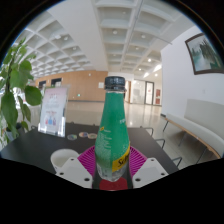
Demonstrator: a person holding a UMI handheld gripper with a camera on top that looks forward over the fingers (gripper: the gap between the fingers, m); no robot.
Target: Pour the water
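Observation:
A green plastic bottle [113, 125] with a black cap and a yellow label stands upright between my gripper's fingers. My gripper [112, 170] is shut on the bottle's lower body: both pink pads [88, 160] press against its sides. The bottle's base looks lifted above the dark table [40, 148]. The bottle fills the gap between the fingers and hides what lies straight ahead.
A white paper cup [64, 157] stands on the dark table just left of my left finger. A leafy plant [15, 95] and a standing sign card [52, 110] are at the left. A pale bench [195, 128] runs along the right wall.

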